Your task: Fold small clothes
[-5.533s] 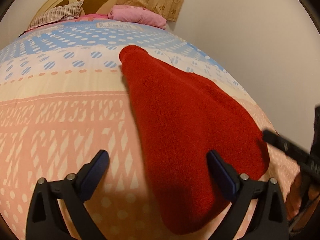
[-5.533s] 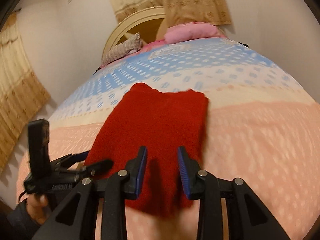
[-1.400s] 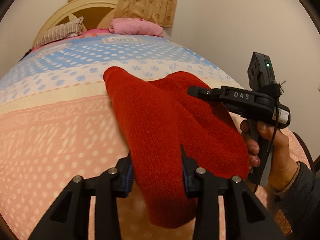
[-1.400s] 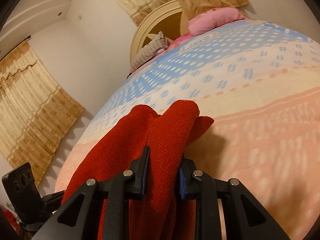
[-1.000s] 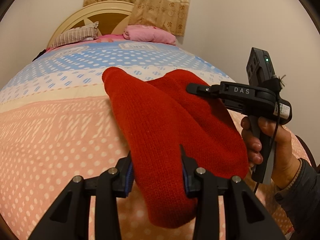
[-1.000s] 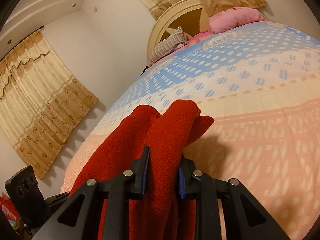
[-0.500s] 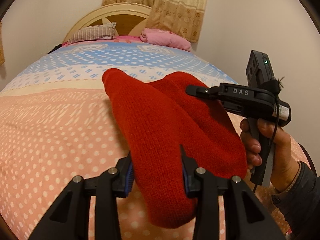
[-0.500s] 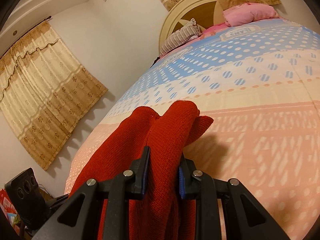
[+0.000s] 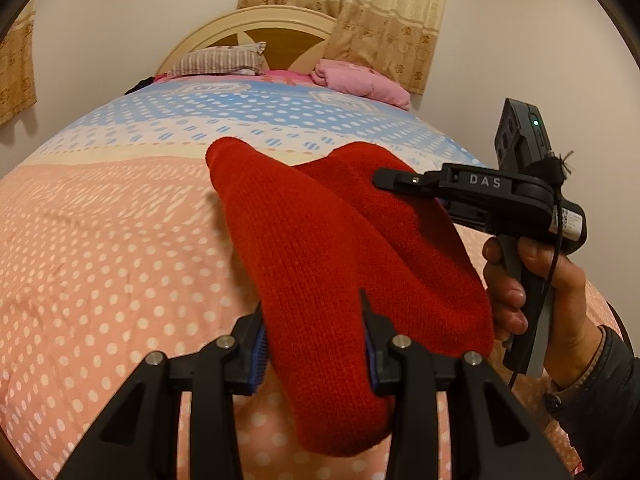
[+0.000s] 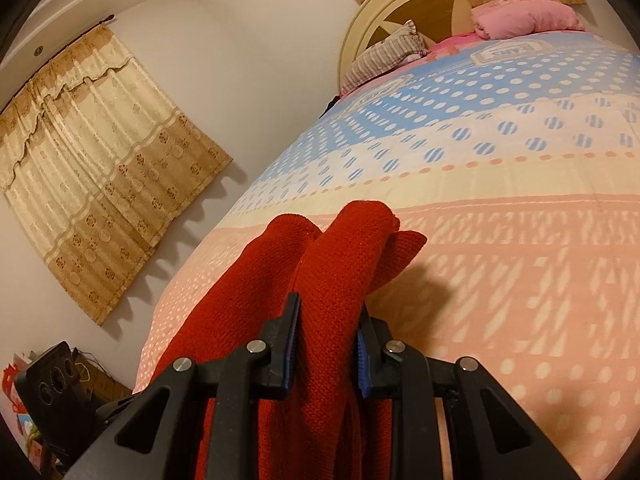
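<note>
Left wrist — gripper [image 9: 314, 346] clamps red knit [image 9: 320, 248]

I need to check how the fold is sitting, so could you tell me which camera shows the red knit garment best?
The left wrist view: the red knit garment shows nearly whole, draped between the left gripper and right gripper. The right wrist view shows only bunched folds beyond its own gripper.
</note>
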Available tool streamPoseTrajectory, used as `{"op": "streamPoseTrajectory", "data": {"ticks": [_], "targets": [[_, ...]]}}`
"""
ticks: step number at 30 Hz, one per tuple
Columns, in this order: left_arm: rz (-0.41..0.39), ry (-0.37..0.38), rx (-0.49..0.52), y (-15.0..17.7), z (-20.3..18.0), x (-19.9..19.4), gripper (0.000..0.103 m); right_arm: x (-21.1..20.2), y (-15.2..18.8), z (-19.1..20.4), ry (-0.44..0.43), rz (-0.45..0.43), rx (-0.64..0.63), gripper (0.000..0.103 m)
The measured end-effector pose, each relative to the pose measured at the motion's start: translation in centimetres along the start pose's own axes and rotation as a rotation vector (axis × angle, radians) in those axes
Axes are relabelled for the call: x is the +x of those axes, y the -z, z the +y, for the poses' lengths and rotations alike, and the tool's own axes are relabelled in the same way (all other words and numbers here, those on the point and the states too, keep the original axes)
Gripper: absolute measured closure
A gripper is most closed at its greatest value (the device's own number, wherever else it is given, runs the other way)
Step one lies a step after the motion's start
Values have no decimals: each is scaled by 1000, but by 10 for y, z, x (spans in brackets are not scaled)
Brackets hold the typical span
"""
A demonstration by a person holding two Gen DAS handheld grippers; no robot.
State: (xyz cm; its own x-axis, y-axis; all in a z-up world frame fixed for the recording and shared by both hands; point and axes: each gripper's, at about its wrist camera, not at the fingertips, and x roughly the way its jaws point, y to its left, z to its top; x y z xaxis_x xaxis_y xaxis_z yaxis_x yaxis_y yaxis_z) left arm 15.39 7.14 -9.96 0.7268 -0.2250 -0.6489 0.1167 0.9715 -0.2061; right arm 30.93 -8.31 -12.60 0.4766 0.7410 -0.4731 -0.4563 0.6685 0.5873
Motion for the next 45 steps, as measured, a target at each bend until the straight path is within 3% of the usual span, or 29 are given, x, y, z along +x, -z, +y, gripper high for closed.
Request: {"op": "streamPoseTrajectory", "data": {"ticks": [30,38,45], "targets": [[-8,-96,-109,26,65,-17,64,84,-2,62,-62,118,-77,79],[2,-98,-131,33,68,-14,63,97,-3,59,-69,130,-67,79],[5,-106,-140,37,69,-10,56,96,5,30,-47,131,11,79]]}}
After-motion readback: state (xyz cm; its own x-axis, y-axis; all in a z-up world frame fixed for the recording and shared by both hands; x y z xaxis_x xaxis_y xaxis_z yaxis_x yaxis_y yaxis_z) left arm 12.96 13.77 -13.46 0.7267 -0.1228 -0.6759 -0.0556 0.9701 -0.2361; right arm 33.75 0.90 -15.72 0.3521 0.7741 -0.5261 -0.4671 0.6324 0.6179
